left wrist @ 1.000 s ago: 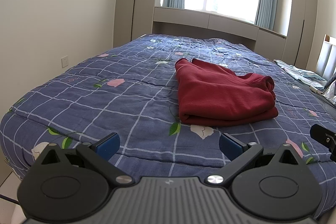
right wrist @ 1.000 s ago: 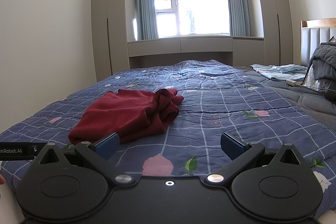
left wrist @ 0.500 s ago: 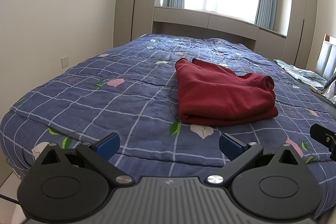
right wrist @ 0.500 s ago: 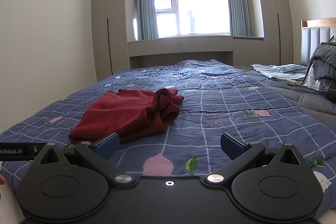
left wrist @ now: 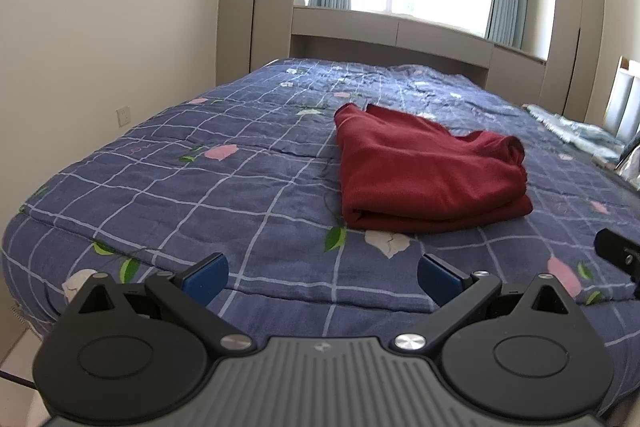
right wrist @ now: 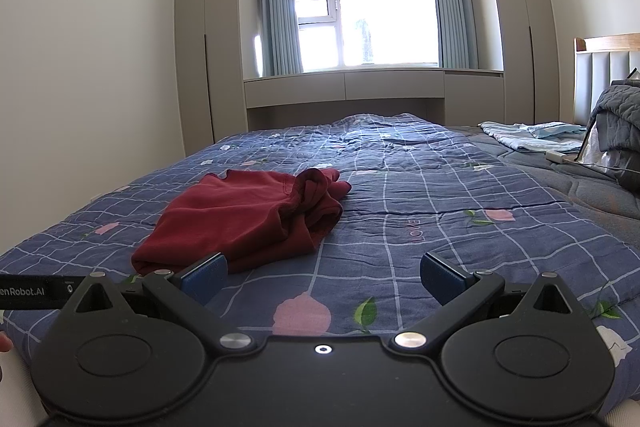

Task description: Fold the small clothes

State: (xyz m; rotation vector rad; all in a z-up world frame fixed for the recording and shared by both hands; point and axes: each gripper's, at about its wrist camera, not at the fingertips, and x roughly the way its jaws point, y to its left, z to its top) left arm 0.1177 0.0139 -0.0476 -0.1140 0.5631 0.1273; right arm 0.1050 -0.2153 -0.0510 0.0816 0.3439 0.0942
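A dark red garment (left wrist: 428, 171) lies folded into a thick rectangle on the blue checked quilt (left wrist: 208, 187), ahead and right of my left gripper (left wrist: 322, 273). In the right wrist view the garment (right wrist: 248, 215) lies ahead and to the left, its bunched end toward the middle of the bed. My left gripper is open and empty near the bed's front edge. My right gripper (right wrist: 324, 275) is open and empty, held just in front of the garment's near edge. The tip of the right gripper (left wrist: 618, 255) shows at the left view's right edge.
The quilt (right wrist: 440, 211) has flower prints and covers the bed. Light blue cloth (right wrist: 528, 139) and a grey blanket (right wrist: 616, 123) lie by the headboard at the right. A window bench (right wrist: 372, 89) and tall wardrobes stand behind the bed. A wall runs along the left.
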